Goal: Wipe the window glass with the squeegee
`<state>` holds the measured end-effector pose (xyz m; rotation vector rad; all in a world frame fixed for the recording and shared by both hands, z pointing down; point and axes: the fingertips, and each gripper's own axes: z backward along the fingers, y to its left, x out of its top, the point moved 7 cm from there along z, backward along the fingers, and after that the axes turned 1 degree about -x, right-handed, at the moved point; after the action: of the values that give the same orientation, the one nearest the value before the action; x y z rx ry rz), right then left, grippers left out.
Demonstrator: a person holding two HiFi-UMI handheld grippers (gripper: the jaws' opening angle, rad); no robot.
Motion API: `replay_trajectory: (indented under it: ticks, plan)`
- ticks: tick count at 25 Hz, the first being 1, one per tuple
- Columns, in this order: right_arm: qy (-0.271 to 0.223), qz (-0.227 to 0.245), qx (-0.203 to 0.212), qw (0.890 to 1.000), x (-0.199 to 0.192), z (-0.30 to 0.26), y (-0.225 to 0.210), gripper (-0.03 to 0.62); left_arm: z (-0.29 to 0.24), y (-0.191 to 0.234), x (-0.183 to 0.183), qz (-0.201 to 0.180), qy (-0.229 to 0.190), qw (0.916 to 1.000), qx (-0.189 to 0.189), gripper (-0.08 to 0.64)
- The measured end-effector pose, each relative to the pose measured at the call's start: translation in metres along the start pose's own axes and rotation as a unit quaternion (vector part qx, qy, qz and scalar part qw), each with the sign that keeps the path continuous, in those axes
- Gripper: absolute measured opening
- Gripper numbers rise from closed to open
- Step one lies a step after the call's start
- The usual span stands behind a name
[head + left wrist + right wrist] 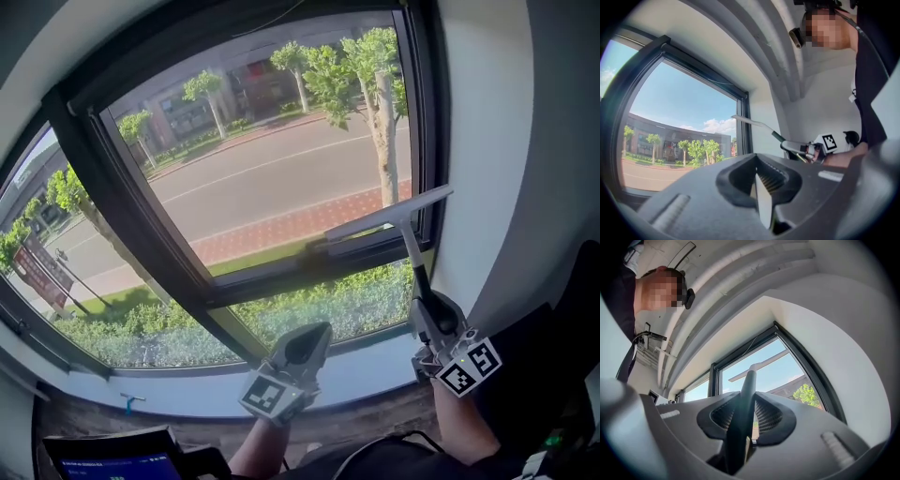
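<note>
Head view is showing my right gripper (429,317) clamping the squeegee (411,246) by its slim dark handle, which is pointing up at the smooth window glass (262,169), its long pale blade slanting across the pane's lower right, while my left gripper (305,345) is hanging with its jaws pressed together, empty.

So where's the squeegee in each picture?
Head view: squeegee right of centre, blade by the window frame crossbar.
Left gripper view: squeegee in the middle, beside the frame's upright.
Right gripper view: squeegee centre, handle in the jaws.
Shared landmark: the dark window frame.
</note>
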<state>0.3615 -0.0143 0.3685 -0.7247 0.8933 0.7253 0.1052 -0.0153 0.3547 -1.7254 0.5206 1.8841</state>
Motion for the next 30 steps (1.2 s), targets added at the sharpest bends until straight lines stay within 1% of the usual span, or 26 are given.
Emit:
replay_trajectory:
  ticks: [8,15,21,30]
  plan:
    - [0.002,-0.012,0.015,1.000,0.008,0.005,-0.018,0.100,-0.013,-0.016,0.007,-0.013,0.002,0.9998,0.012,0.003]
    - [0.002,-0.022,0.032,0.999,-0.002,-0.007,-0.025,0.100,-0.018,-0.006,0.004,-0.015,0.003,0.9998,0.015,0.005]
    - [0.000,-0.012,0.033,0.999,-0.004,-0.031,-0.035,0.101,-0.030,0.018,0.001,-0.010,-0.006,0.9998,0.013,0.005]
    - [-0.021,0.009,0.016,1.000,-0.011,-0.082,-0.044,0.101,-0.051,0.077,-0.007,-0.010,-0.025,0.9995,-0.019,0.005]
